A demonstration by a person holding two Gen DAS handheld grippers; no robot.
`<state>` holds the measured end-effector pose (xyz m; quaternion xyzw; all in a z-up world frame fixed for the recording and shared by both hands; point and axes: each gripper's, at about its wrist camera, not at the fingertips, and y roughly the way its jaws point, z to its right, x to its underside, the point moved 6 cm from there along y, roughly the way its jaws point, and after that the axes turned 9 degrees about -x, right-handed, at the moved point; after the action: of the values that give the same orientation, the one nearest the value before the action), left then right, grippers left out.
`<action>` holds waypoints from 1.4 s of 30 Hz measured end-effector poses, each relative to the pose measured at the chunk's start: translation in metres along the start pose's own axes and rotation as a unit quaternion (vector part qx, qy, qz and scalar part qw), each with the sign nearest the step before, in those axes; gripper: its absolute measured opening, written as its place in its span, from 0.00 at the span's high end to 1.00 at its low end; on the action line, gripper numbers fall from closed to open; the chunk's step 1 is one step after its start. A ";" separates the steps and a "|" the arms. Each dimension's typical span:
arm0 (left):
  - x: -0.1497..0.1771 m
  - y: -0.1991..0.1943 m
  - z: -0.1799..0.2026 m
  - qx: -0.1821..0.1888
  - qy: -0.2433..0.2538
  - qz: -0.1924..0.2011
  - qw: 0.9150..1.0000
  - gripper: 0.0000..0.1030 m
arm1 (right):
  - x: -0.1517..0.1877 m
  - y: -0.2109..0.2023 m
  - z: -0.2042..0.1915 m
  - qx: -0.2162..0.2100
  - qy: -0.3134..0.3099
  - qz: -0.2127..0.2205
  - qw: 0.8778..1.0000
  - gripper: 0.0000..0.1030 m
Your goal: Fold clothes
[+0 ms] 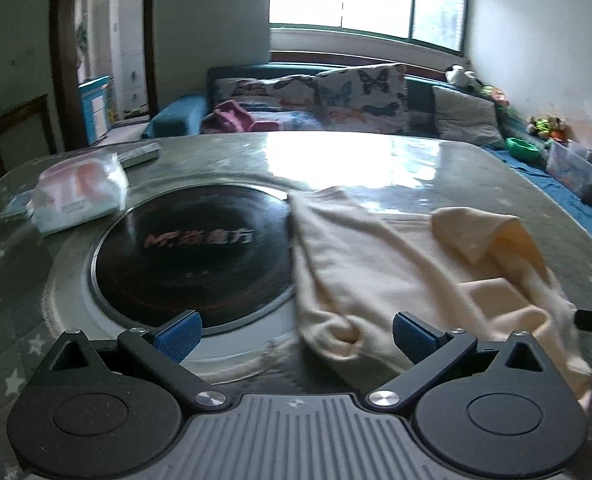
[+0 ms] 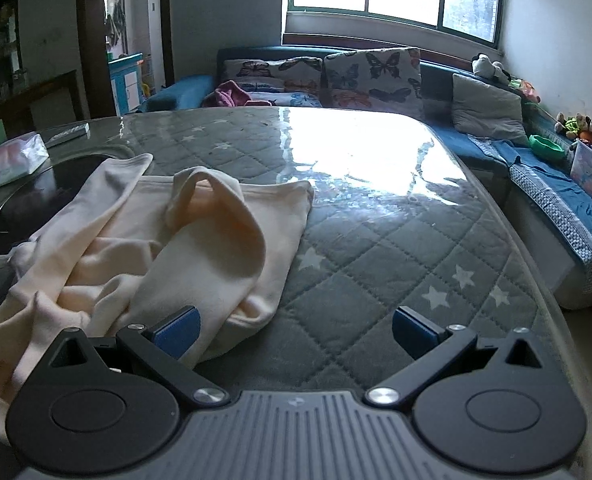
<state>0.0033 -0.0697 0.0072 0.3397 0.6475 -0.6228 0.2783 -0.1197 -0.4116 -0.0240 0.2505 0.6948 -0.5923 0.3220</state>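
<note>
- Low over the table (image 2: 376,240), the left gripper (image 1: 293,334) hovers level, jaws spread, empty.
- Right gripper (image 2: 296,332) likewise released, level.
- Cream garment (image 2: 183,240) lies crumpled on the table, partly over the black round cooktop (image 1: 191,256).

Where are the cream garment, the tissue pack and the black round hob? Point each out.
cream garment (image 2: 199,240): right wrist view, on its rumpled middle.
tissue pack (image 1: 79,192): left wrist view, on its front face.
black round hob (image 1: 191,252): left wrist view, on the glass centre near the lettering.
</note>
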 end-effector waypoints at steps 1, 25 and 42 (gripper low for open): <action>-0.001 -0.001 0.004 0.004 0.002 0.002 1.000 0.00 | 0.001 -0.001 -0.001 -0.001 -0.001 0.000 1.000 0.00; -0.019 -0.007 0.066 0.080 0.033 0.000 0.996 0.00 | 0.003 -0.012 -0.026 -0.023 -0.025 0.005 0.999 0.00; -0.015 0.021 0.093 0.117 0.052 -0.043 0.991 0.51 | -0.030 0.009 -0.019 -0.035 -0.046 0.013 0.998 0.09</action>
<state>0.0236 -0.1643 -0.0002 0.3735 0.5977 -0.6872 0.1759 -0.0956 -0.3903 -0.0058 0.2204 0.6962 -0.5744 0.3699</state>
